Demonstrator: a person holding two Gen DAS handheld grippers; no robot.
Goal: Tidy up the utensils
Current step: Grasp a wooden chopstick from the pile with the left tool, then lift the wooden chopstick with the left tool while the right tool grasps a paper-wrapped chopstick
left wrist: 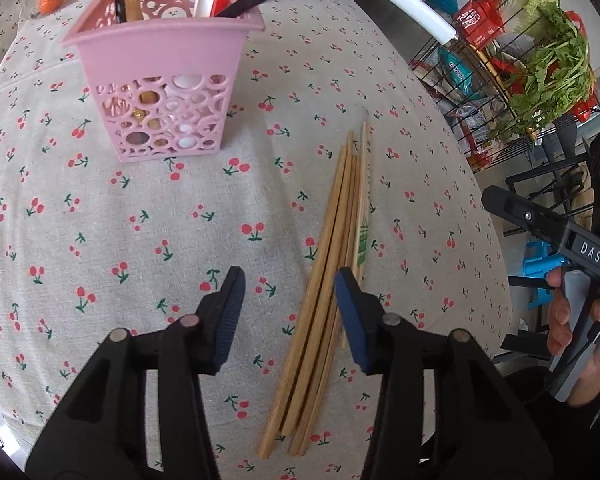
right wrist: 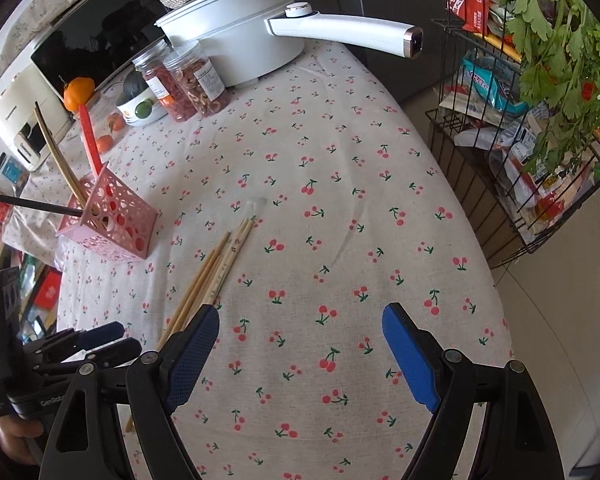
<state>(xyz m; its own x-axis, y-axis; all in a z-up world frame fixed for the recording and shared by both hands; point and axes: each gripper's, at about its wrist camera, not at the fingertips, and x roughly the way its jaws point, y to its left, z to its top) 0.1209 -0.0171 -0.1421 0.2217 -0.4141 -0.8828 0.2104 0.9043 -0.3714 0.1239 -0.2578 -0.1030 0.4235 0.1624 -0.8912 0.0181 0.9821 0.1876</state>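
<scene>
My left gripper [left wrist: 290,312]: jaws apart, straddling bundle of chopsticks [left wrist: 332,264] on cherry tablecloth [left wrist: 140,240], pads not pressing yet. My right gripper [right wrist: 300,354]: wide apart, nothing between, above bare cloth. Step, I judge: picking chopsticks. Next: close, lift, carry to pink basket [left wrist: 160,92], well apart ahead-left. Room there is free. Table edge near right side, wire rack [right wrist: 520,140] beyond.

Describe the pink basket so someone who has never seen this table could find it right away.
On the cherry-print tablecloth, look just beyond the tips of the loose bamboo chopsticks. The pink basket stands there: square plastic, walls pierced with round holes, the only container with utensil handles poking out.
</scene>
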